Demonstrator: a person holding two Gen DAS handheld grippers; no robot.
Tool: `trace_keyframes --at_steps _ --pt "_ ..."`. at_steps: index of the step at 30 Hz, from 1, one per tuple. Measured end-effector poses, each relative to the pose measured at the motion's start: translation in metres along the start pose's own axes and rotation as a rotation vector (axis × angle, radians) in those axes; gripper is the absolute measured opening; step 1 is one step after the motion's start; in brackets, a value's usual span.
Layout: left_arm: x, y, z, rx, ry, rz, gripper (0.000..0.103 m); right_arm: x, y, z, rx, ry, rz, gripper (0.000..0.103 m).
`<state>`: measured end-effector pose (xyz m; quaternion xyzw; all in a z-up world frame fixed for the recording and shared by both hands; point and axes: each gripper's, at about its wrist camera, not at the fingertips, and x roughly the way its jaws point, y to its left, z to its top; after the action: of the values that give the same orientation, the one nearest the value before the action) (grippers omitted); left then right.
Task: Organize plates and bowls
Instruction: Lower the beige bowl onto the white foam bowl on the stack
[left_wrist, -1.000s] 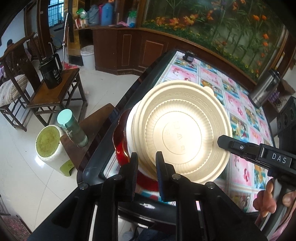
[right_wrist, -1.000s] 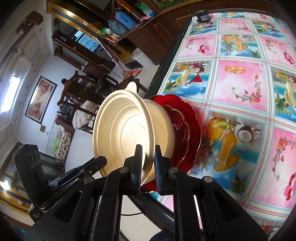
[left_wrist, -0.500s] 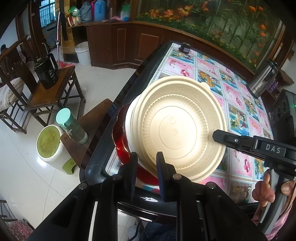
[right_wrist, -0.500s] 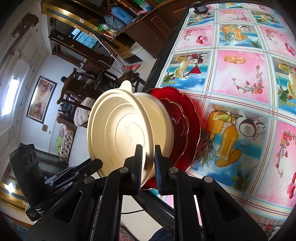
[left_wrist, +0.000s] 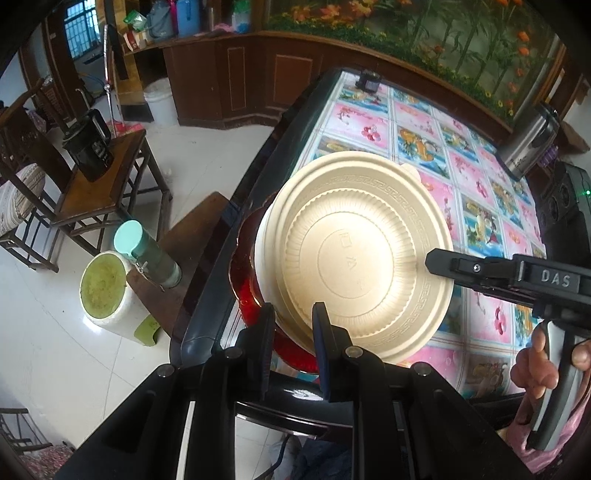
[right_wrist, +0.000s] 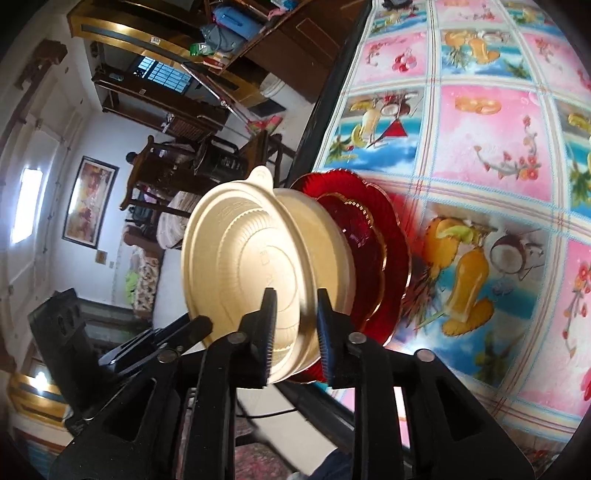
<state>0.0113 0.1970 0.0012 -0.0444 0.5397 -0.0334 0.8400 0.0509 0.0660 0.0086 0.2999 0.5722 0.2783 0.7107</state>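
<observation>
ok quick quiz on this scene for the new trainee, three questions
1. True or false: the cream lidded bowl rests straight on the table.
2. The plates under it are: a) red b) blue c) white
3. In the left wrist view, which metal thing stands at the table's far right corner?
Key: 1 false, the plates lie beneath it. 2 a. 3 the steel flask.

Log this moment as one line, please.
left gripper: fingers astride cream bowl rim | right gripper: opening, rim between fingers | bowl on red plates, table edge
</observation>
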Motion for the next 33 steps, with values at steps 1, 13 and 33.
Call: trace_keyframes --at_steps 1,13,33 --pt "0.003 0.001 0.002 0.005 0.022 -0.004 0.021 0.001 -0.001 0.001 0.012 0.01 0.008 0.027" --pt "0.015 0.01 0.018 0.03 0.147 -0.015 0.021 0.009 -0.017 0.014 0.125 0.065 0.079 0.035" --pt "-0.009 0.002 0.015 0.105 -0.003 0.149 0.021 0.011 -0.004 0.014 0.02 0.026 0.059 0.039"
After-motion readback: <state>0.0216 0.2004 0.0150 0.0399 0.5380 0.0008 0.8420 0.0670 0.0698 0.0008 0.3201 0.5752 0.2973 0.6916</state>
